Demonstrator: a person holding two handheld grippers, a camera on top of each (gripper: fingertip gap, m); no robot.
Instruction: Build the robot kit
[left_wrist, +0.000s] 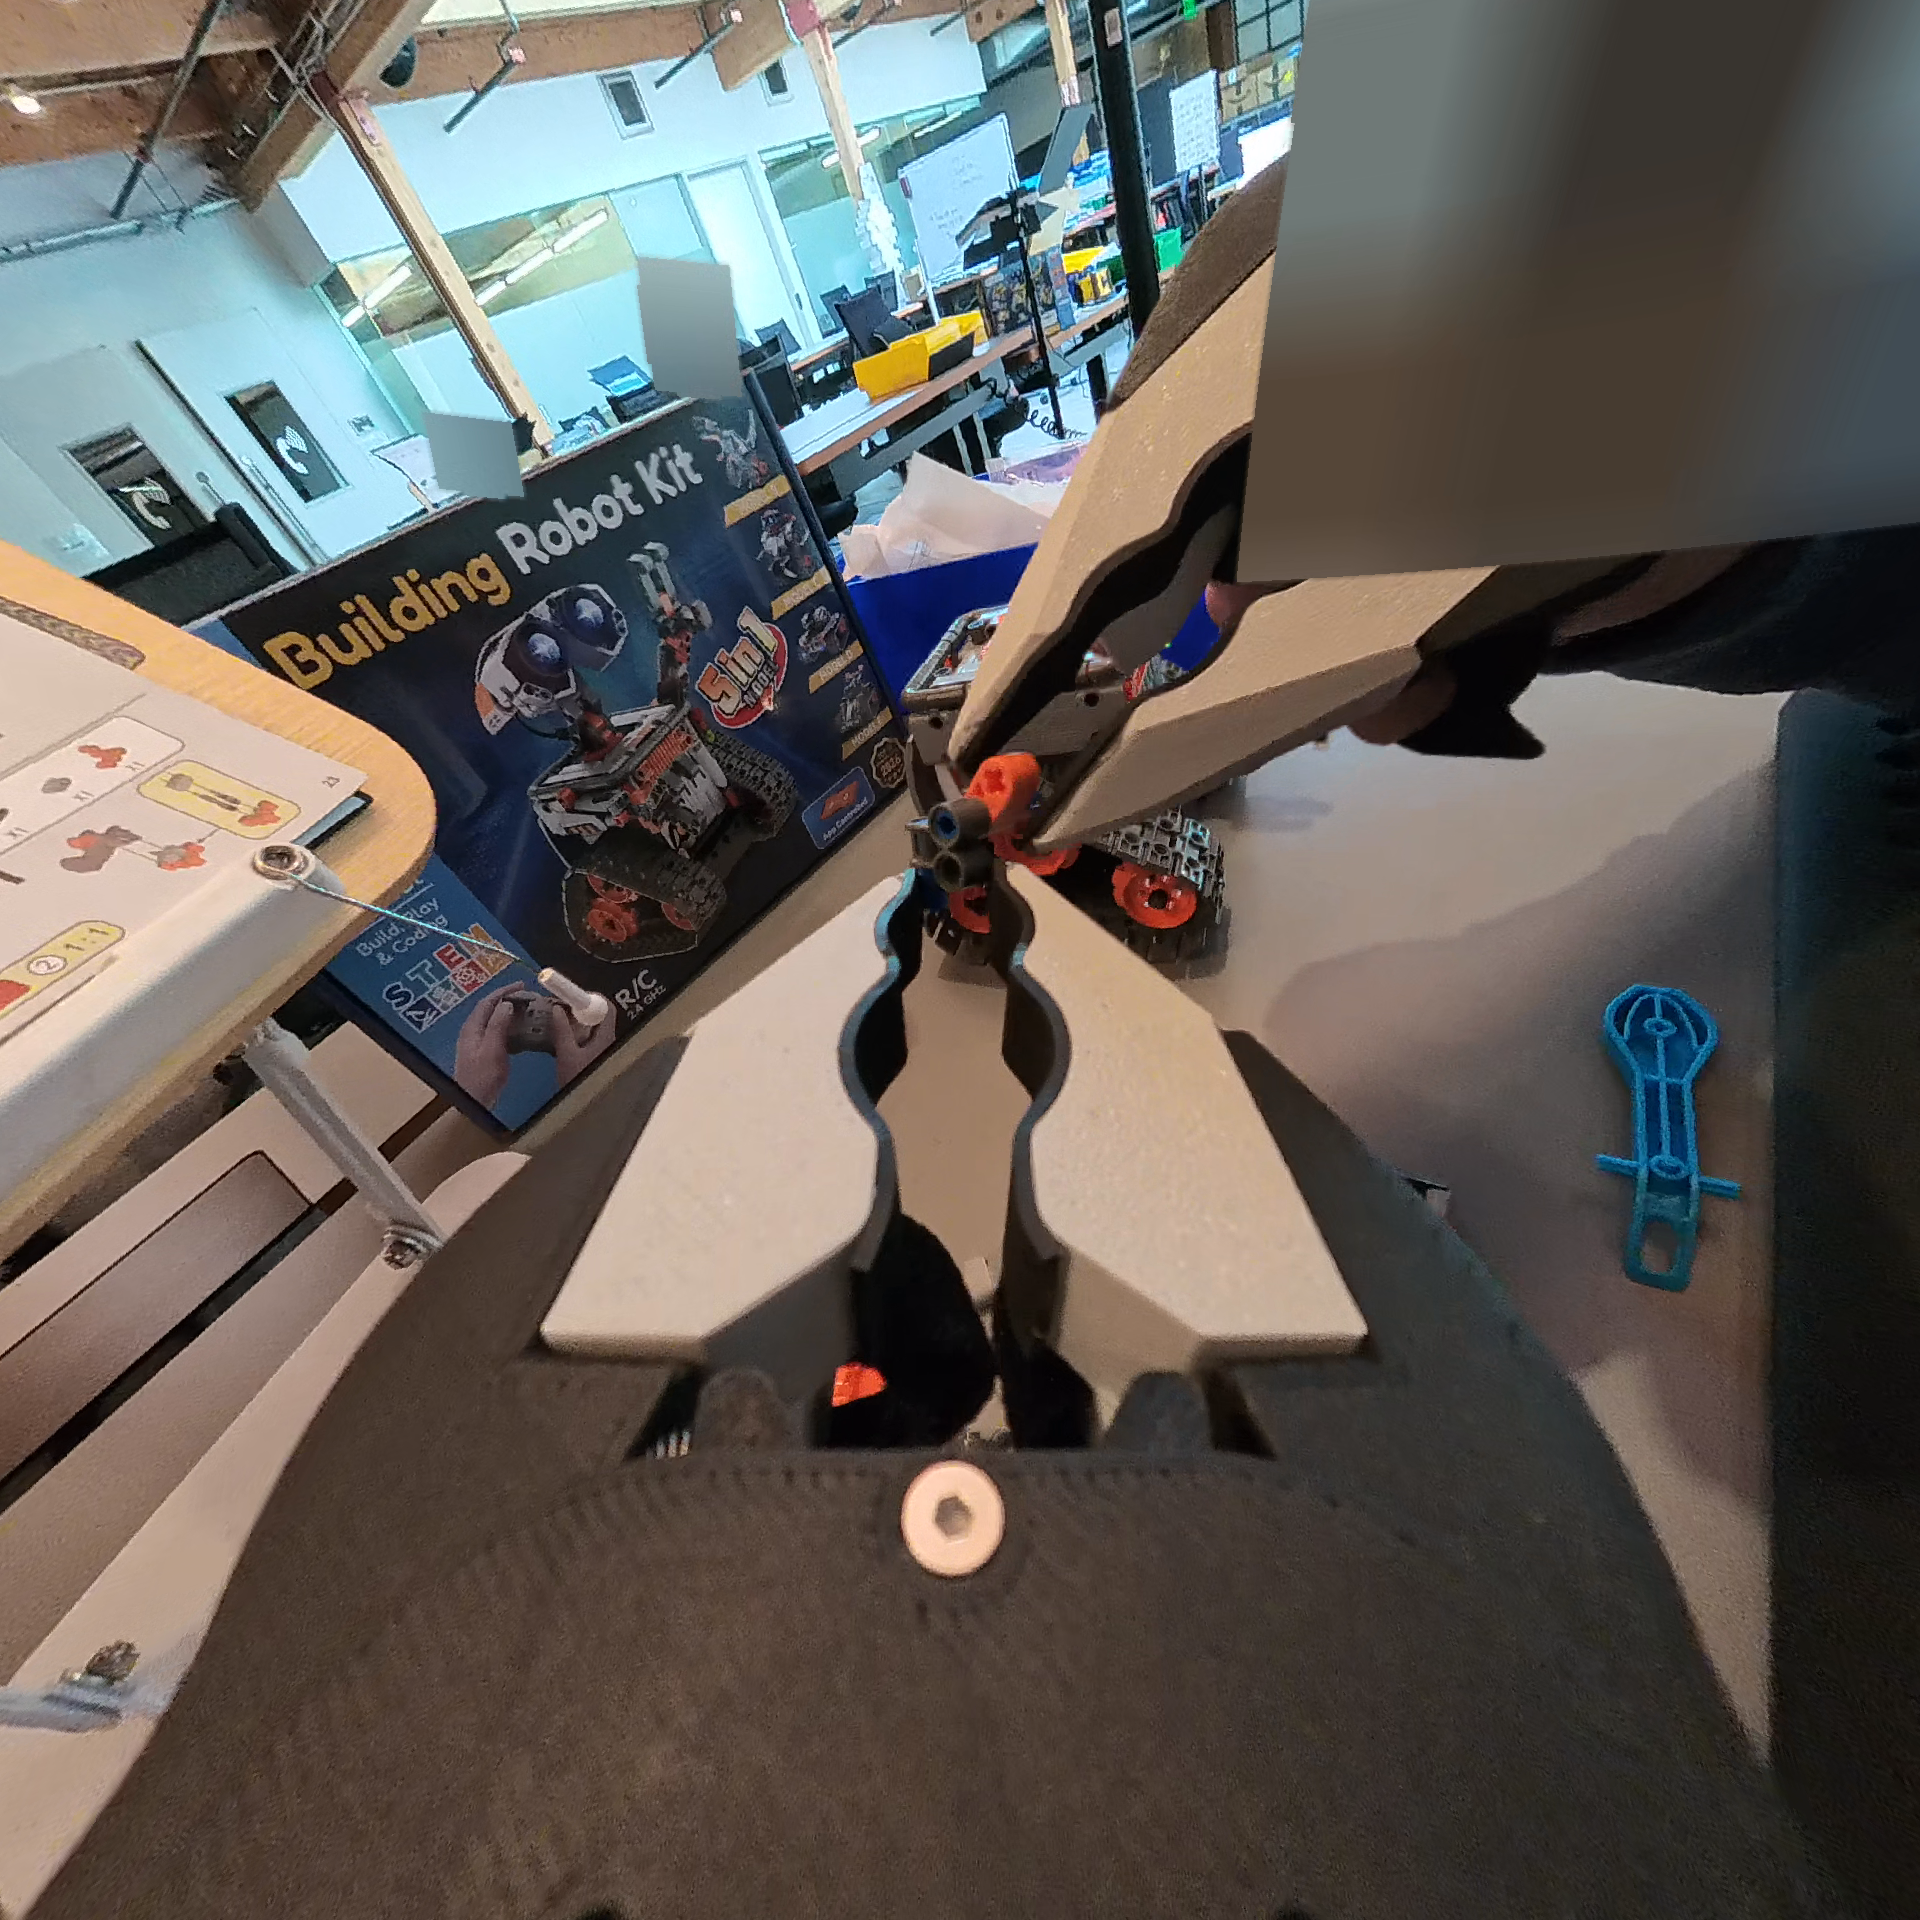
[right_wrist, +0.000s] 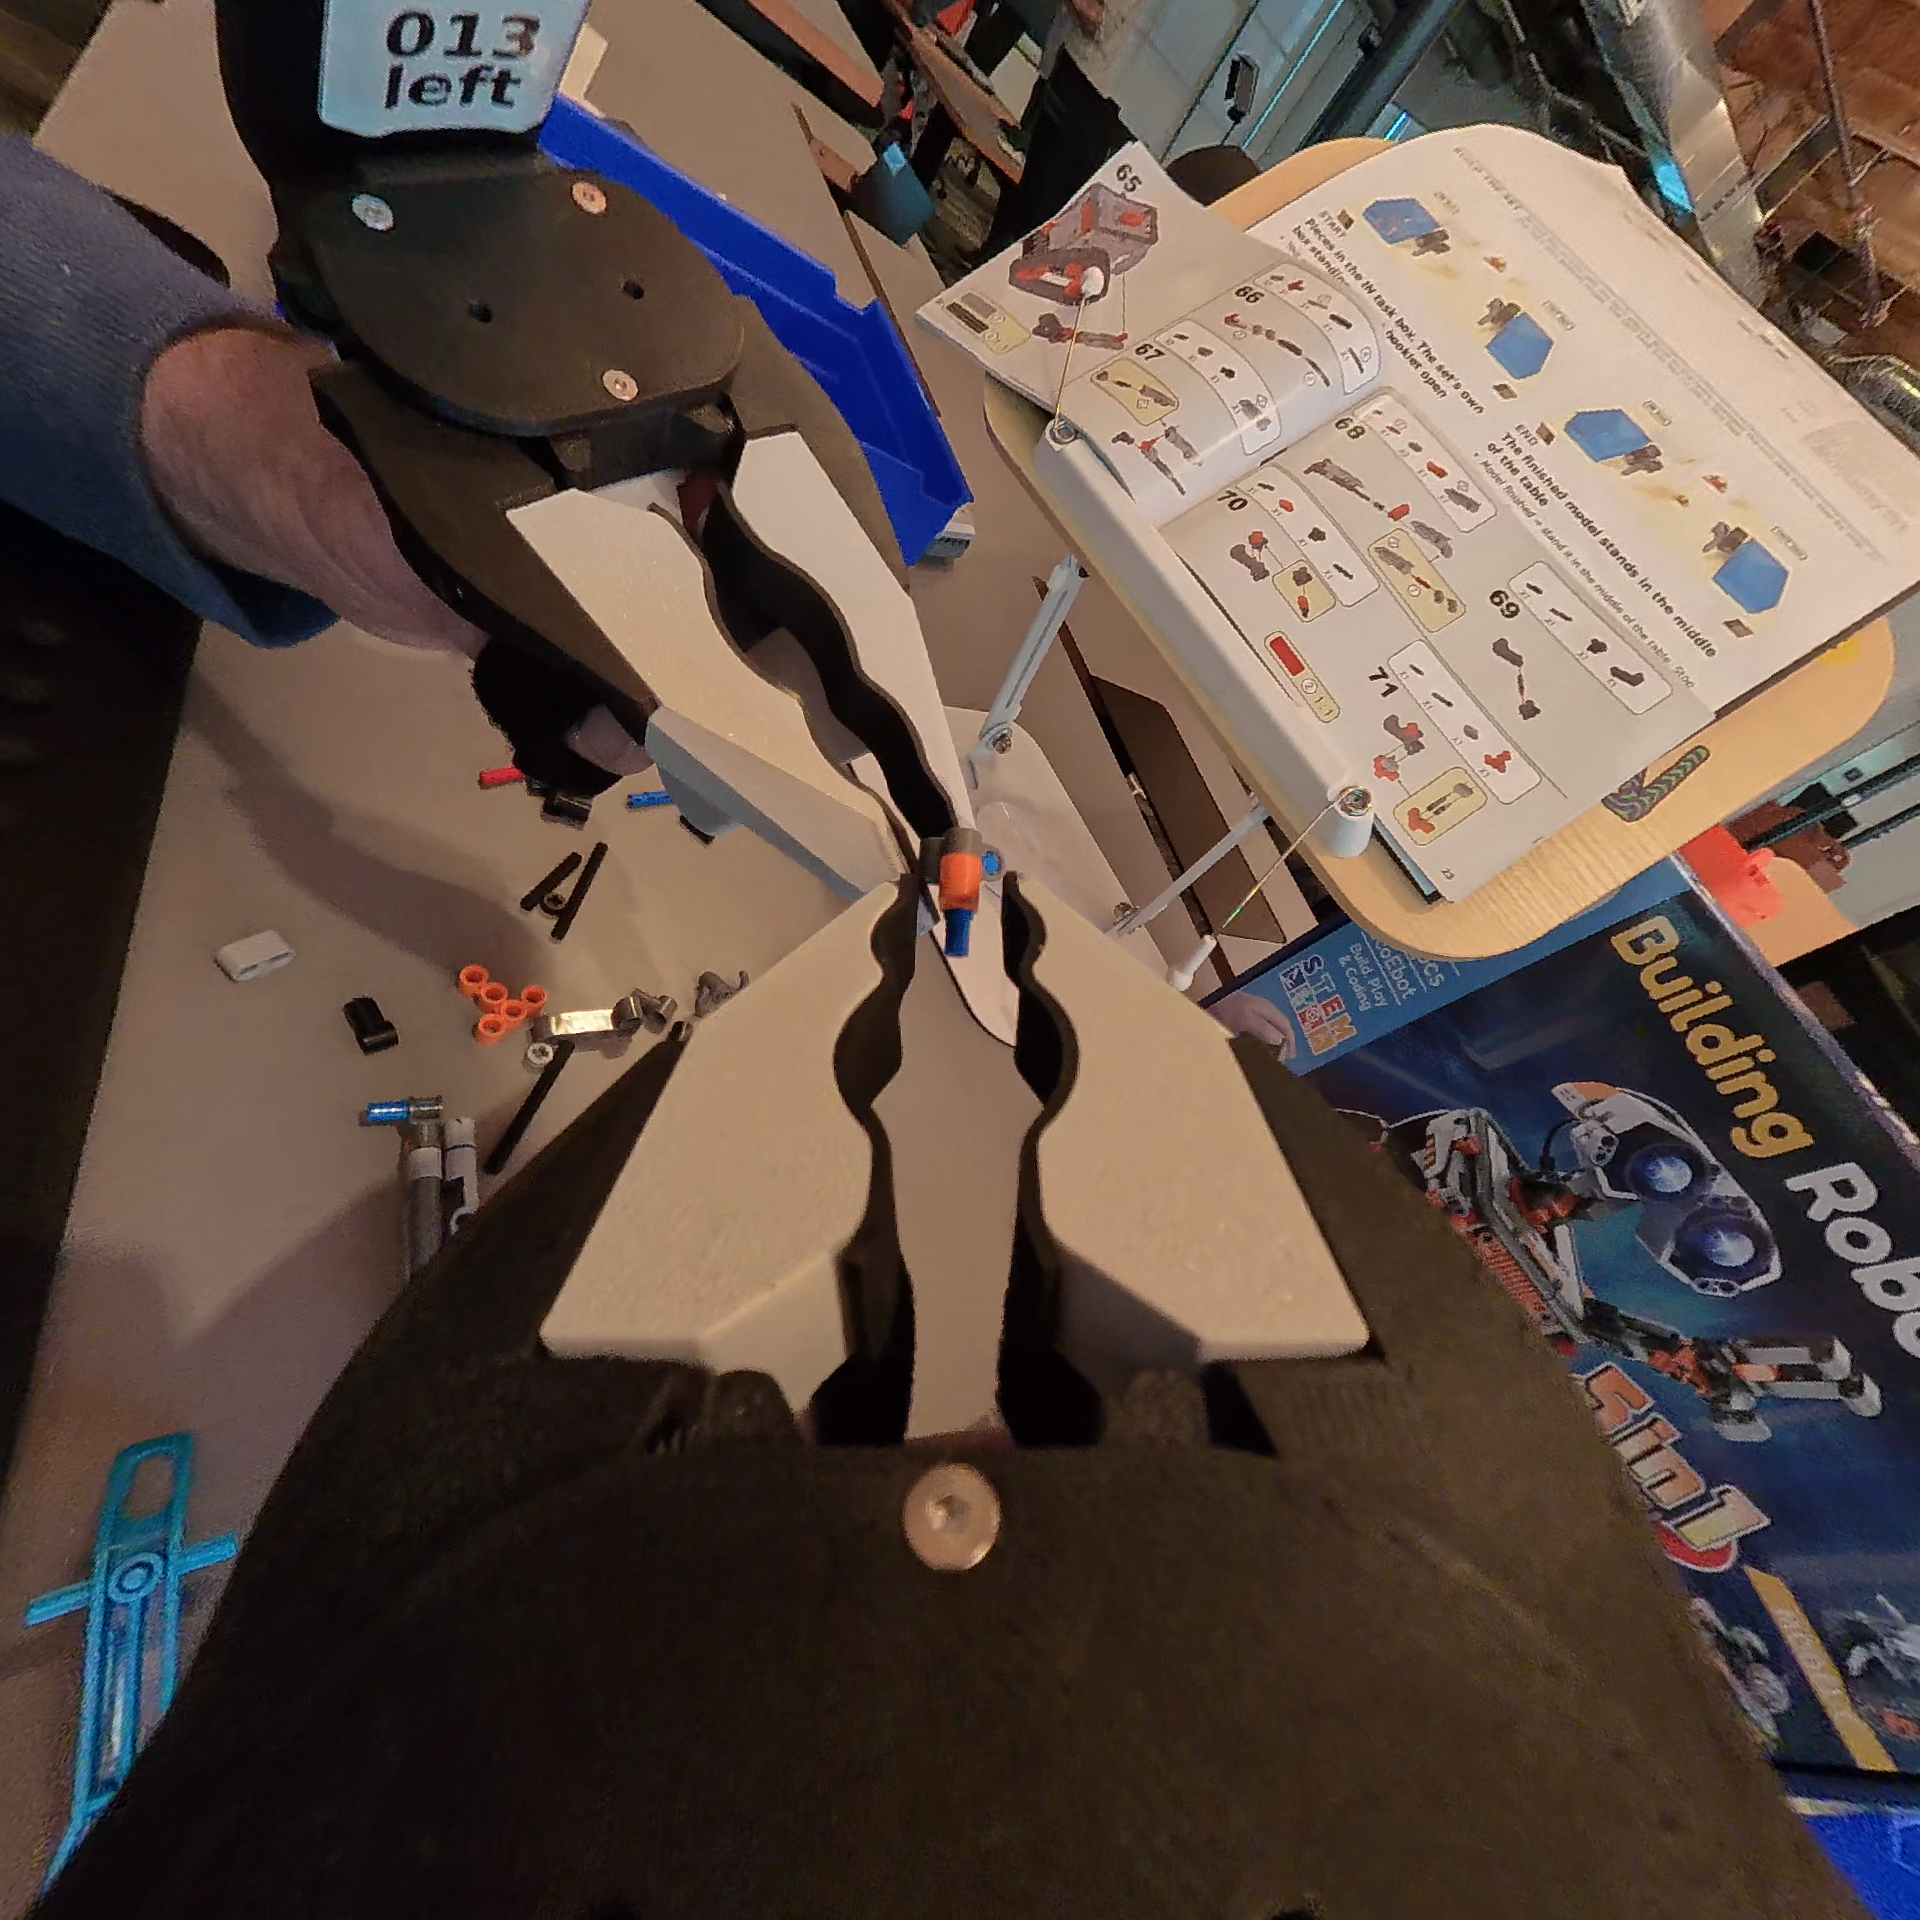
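A small assembly, an orange connector with a blue pin joined to a grey connector, is held above the table between both grippers. My left gripper is shut on its grey end. In the right wrist view the left gripper comes in from the upper left. My right gripper is shut on the orange connector and pin. In the left wrist view it comes in from the upper right, and its fingers close on the orange part. The two grippers' tips almost touch.
A tracked robot model with orange wheels stands just behind the grippers. The kit box leans to the left. An open instruction booklet sits on a wooden stand. Loose parts, a blue plastic tool and a blue bin are on the table. My left and right fingertips are right by each other.
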